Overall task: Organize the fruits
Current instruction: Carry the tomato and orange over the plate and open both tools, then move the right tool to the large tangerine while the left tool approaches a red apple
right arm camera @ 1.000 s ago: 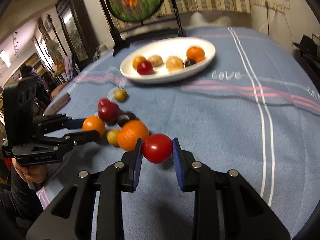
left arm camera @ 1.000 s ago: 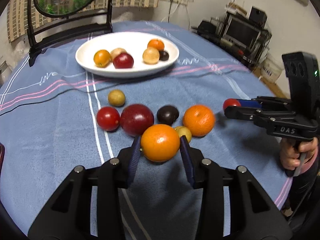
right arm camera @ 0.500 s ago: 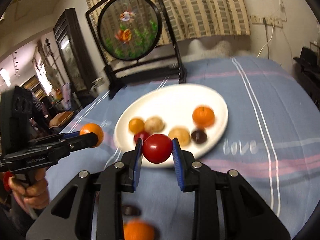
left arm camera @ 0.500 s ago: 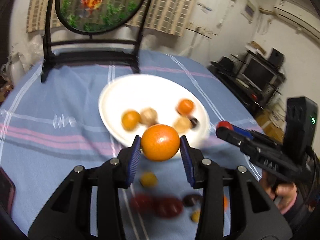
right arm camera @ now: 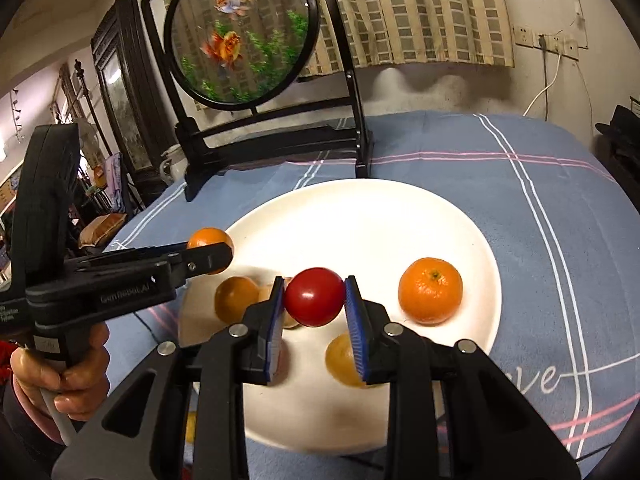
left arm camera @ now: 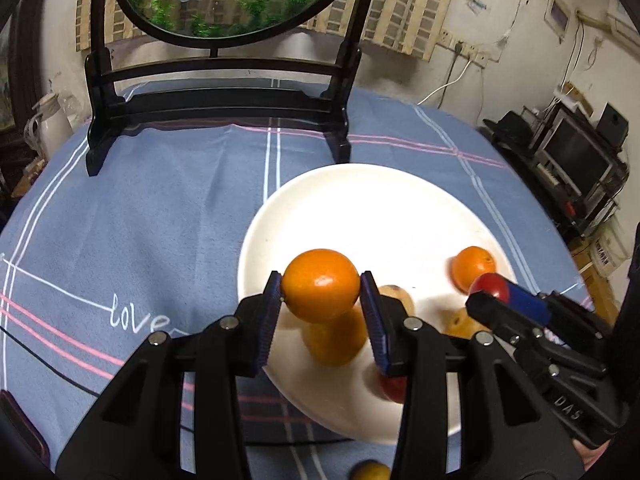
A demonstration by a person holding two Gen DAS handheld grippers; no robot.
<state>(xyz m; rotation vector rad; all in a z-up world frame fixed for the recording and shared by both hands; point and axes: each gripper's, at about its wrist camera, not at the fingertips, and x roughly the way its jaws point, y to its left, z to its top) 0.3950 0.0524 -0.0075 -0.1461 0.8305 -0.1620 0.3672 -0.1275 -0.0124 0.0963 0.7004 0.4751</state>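
Note:
My left gripper [left arm camera: 321, 298] is shut on an orange [left arm camera: 320, 285] and holds it above the left part of the white plate [left arm camera: 376, 208]. My right gripper [right arm camera: 314, 300] is shut on a red tomato [right arm camera: 314, 295] and holds it above the middle of the plate [right arm camera: 360, 216]. Each gripper shows in the other's view: the right one [left arm camera: 490, 292] at the plate's right side, the left one [right arm camera: 210, 250] at its left rim. On the plate lie a small orange [right arm camera: 430, 290], another orange fruit [right arm camera: 236, 298] and yellowish fruits, partly hidden by the fingers.
A black stand with a round goldfish panel [left arm camera: 224, 96] rises behind the plate on the blue tablecloth [left arm camera: 140, 224]. A yellowish fruit [left arm camera: 370, 471] lies on the cloth near the bottom edge. Shelves with electronics [left arm camera: 568, 152] stand off the table's right side.
Both grippers have lifted their fruits off the cloth and carried them forward over the plate. The loose fruits on the cloth have dropped out of view below.

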